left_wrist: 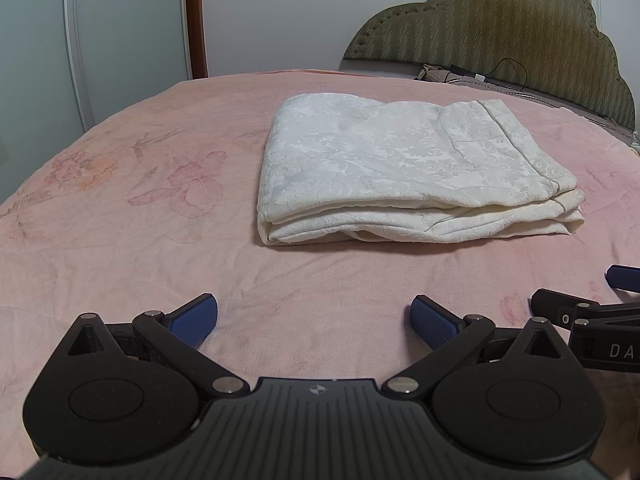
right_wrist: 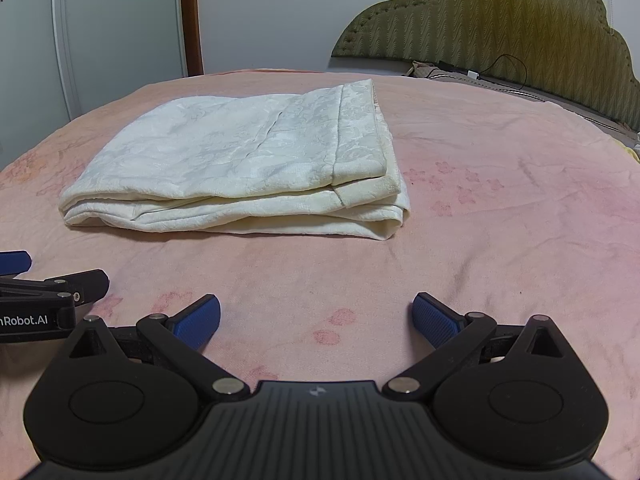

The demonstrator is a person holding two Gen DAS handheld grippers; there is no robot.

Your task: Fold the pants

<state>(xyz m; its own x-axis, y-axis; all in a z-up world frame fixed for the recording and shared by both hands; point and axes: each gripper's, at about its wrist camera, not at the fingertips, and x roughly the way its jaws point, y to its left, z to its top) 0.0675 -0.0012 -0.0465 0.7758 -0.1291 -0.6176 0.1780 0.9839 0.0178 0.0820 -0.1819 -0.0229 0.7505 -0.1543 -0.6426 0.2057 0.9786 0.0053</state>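
Observation:
The cream-white pants (left_wrist: 404, 168) lie folded into a thick rectangular stack on the pink bed sheet (left_wrist: 160, 240). In the right wrist view the pants (right_wrist: 240, 168) sit left of centre. My left gripper (left_wrist: 314, 322) is open and empty, low over the sheet, short of the stack's near edge. My right gripper (right_wrist: 316, 322) is open and empty too, beside the left one. Part of the right gripper (left_wrist: 592, 312) shows at the right edge of the left wrist view, and part of the left gripper (right_wrist: 44, 292) at the left edge of the right wrist view.
An olive padded headboard (left_wrist: 500, 28) stands at the back right, with a black cable and charger (left_wrist: 480, 76) along the bed's edge. A white wardrobe (left_wrist: 128, 40) and a brown door frame (left_wrist: 196, 20) stand behind the bed at the left.

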